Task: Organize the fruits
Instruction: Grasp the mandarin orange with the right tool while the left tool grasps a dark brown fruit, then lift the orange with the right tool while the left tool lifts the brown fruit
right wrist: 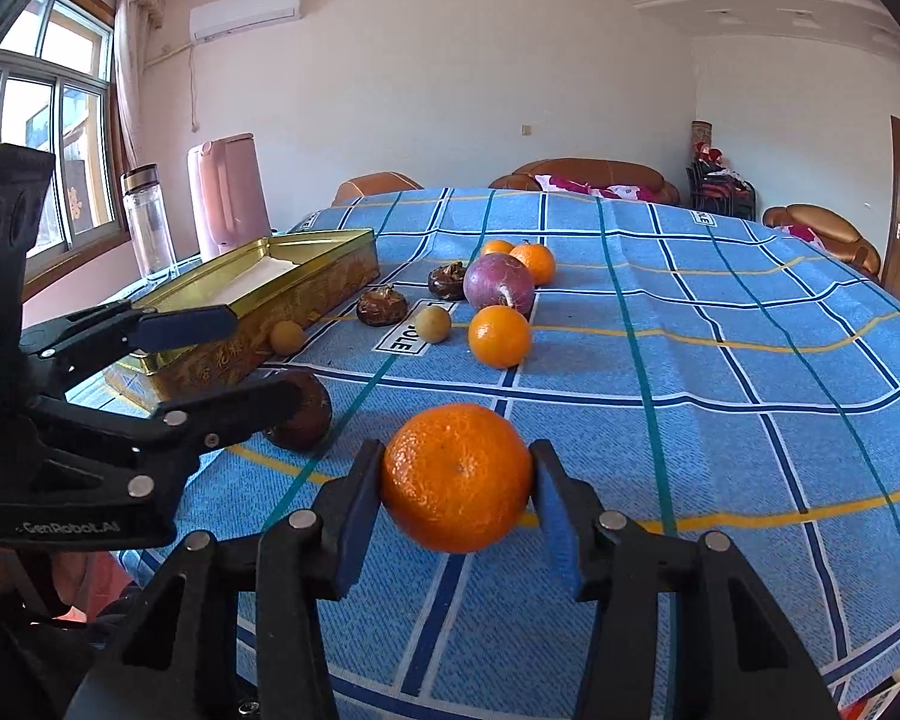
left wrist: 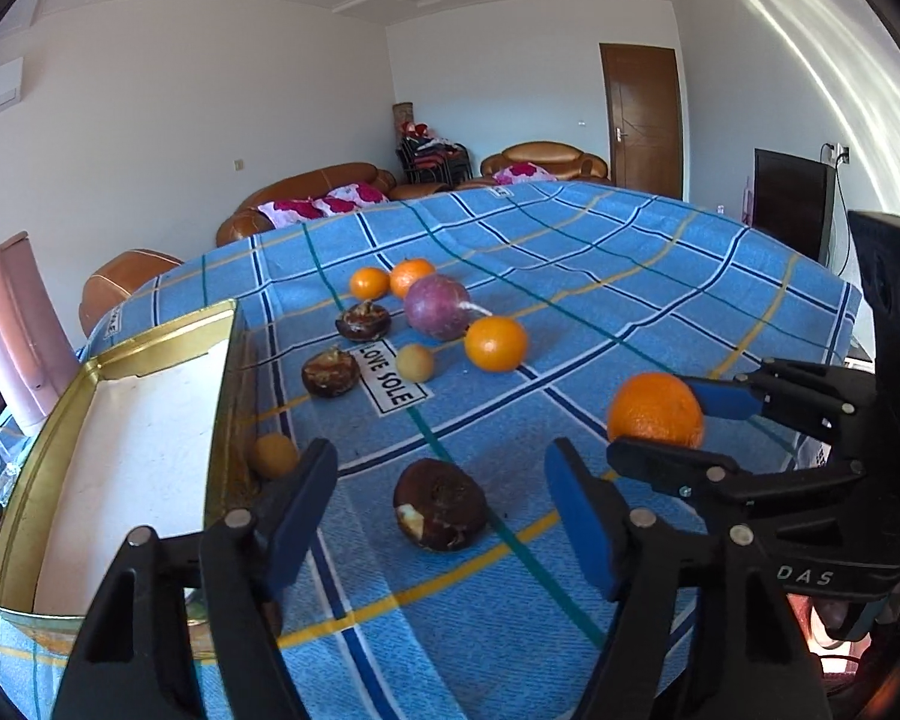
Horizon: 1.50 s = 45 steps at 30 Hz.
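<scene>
Right claw (right wrist: 457,501) pinches a dimpled mandarin (right wrist: 457,476); left claw (left wrist: 441,516) gapes (empty).

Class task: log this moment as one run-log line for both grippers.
right gripper: shut on orange | left gripper: open, above dark fruit | gold tin: no fruit visible inside

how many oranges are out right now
4. One orange sits between the right tongs; one lies mid-cloth by the purple fruit; two lie behind it. None seem hidden.
</scene>
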Available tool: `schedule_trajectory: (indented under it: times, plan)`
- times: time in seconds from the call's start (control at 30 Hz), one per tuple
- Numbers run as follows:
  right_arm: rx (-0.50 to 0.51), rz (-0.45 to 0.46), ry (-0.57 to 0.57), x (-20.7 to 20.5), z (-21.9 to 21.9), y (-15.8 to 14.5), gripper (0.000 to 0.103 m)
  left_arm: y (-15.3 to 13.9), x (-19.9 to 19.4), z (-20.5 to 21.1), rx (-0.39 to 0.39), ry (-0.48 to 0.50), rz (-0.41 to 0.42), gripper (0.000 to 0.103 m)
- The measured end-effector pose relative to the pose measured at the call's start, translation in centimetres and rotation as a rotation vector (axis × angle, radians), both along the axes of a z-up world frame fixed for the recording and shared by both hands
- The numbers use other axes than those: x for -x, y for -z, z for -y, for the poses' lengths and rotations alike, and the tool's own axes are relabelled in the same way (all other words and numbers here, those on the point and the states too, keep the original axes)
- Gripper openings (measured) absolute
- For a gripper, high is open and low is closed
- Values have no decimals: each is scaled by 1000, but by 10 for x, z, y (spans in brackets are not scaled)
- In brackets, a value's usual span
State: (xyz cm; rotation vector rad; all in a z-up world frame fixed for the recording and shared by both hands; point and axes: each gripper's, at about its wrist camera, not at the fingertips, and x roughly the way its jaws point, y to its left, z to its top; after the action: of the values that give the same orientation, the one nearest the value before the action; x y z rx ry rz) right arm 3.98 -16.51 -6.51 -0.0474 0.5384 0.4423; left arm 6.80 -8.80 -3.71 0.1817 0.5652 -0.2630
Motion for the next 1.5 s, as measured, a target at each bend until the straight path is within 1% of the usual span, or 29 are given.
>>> schedule_trajectory:
  times: [0.07, 0.1, 0.13, 0.2, 0.37, 0.4, 0.43, 0.47, 0.6, 0.77, 0.9, 1.0, 1.13, 1.23, 1.43, 1.5]
  plan:
    - [-6, -2, 2, -1, 2, 0, 50, 5, -8, 1, 8, -1, -37, 67]
    - [-10, -2, 2, -1, 3, 1, 51, 7, -10, 0, 14, 0, -55, 59]
    - [-13, -3, 1, -1, 3, 1, 51, 9, -13, 0, 19, 4, -76, 53]
    - [-17, -3, 0, -1, 4, 1, 51, 14, -17, -1, 26, 6, -106, 51]
    - [-18, -5, -12, -1, 3, 2, 51, 22, -25, -1, 26, 0, -146, 51]
    - [-16, -6, -14, -1, 2, 2, 51, 24, -26, -1, 28, 0, -152, 49]
    - [-14, -7, -16, -1, 2, 3, 51, 26, -27, -2, 31, -1, -160, 43]
    - [-13, -7, -17, -1, 2, 3, 51, 28, -29, -3, 35, -1, -168, 39]
    - [-14, -5, -17, -1, 2, 3, 51, 29, -30, -10, 72, -1, -172, 39]
    - [-13, 6, -19, 0, 2, 1, 51, 26, -25, -18, 99, -7, -146, 38]
    - [-9, 16, -26, 3, 0, -1, 50, 21, -20, -27, 136, -8, -128, 38]
    - [-8, 28, -33, 5, -1, -4, 50, 18, -15, -26, 121, -1, -101, 38]
    - [-7, 36, -34, 5, -1, -5, 50, 12, -9, -22, 129, 25, -77, 38]
    - [-7, 44, -34, 6, -1, -8, 51, 7, -4, -21, 120, 27, -48, 38]
    - [-2, 74, -41, 7, -2, -19, 50, -8, 6, -27, 96, -1, 32, 38]
    - [1, 84, -47, 7, -3, -23, 50, -12, 8, -30, 97, -11, 47, 38]
